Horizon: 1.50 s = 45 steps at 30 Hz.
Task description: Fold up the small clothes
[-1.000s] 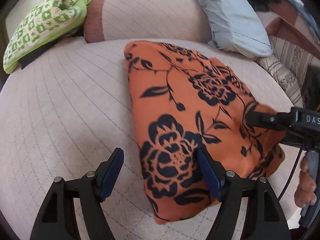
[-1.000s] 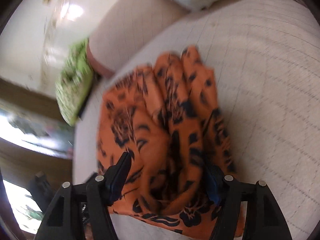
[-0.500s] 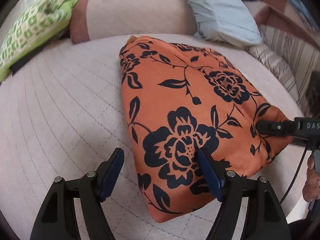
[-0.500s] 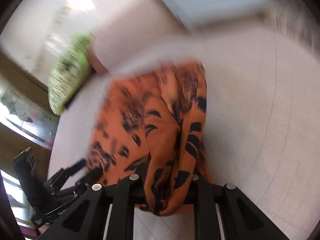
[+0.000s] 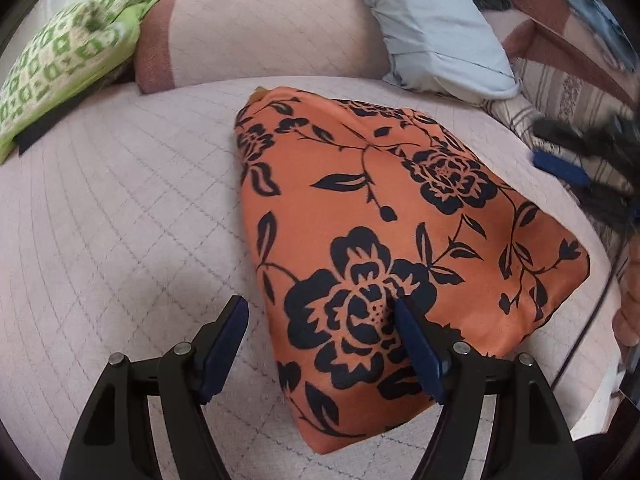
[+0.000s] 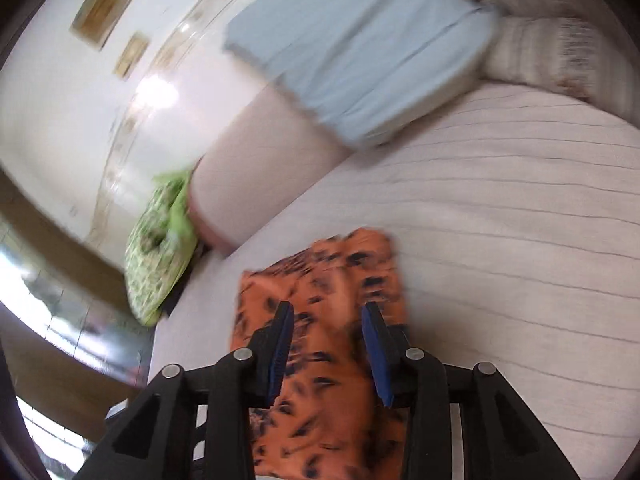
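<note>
In the left wrist view the left claw (image 5: 320, 340) is nearest, with its two blue-padded fingers wide apart and nothing between them; the right finger (image 5: 416, 344) stands over the near part of the orange cloth (image 5: 384, 216), while the left finger is over the bare quilted bed cover (image 5: 120, 200). The orange cloth with black flowers lies folded and flat on the bed, near the right edge of it, and it reaches from just in front of the left claw up toward the pillows. To the right of the cloth, a blurred dark shape with a blue pad is the right claw (image 5: 560, 168), lifted beside the far right edge of the cloth and apart from it. In the right wrist view, which is blurred, the right claw (image 6: 330, 344) has its fingers apart and empty, and the orange cloth (image 6: 328, 276) is seen below and between them on the bed cover (image 6: 520, 240). Farther back a green patterned cushion (image 5: 60, 60) lies at the far left, a pinkish bolster (image 5: 260, 28) stands behind the cloth, and a light blue pillow (image 5: 432, 28) leans at the far right, beside a striped pillow (image 5: 560, 92).
</note>
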Available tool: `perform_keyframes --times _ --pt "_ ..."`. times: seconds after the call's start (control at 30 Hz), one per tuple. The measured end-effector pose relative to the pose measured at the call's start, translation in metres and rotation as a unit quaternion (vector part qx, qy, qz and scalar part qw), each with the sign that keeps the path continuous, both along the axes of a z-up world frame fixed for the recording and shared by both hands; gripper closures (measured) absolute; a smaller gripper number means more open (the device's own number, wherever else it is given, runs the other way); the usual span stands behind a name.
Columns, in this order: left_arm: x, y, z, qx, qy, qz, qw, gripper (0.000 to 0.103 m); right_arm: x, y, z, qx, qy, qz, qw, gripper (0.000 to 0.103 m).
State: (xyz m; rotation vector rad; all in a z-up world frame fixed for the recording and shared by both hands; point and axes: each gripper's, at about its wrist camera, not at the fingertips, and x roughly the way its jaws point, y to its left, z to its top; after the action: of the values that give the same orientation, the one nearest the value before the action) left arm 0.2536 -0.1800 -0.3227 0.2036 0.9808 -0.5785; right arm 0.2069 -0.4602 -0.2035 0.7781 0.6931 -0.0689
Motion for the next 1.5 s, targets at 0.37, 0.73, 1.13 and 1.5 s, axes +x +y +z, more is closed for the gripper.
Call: perform_keyframes --times 0.37,0.73,1.13,1.5 --pt "0.017 0.000 -0.015 0.012 0.015 -0.005 0.9998 0.006 0.095 0.053 -0.071 -0.034 0.155 0.060 0.986 0.069" --pt "0.019 0.000 -0.019 0.015 0.012 0.003 0.9998 0.000 0.099 0.050 -0.075 -0.021 0.147 0.082 0.985 0.069" --pt "0.027 0.009 -0.036 -0.029 0.072 0.026 0.9966 0.000 0.083 0.026 -0.080 0.045 0.132 0.073 0.988 0.083" --pt "0.038 0.017 0.013 -0.030 0.019 0.061 0.9975 0.000 0.081 0.034 -0.076 -0.011 0.152 0.071 0.986 0.093"
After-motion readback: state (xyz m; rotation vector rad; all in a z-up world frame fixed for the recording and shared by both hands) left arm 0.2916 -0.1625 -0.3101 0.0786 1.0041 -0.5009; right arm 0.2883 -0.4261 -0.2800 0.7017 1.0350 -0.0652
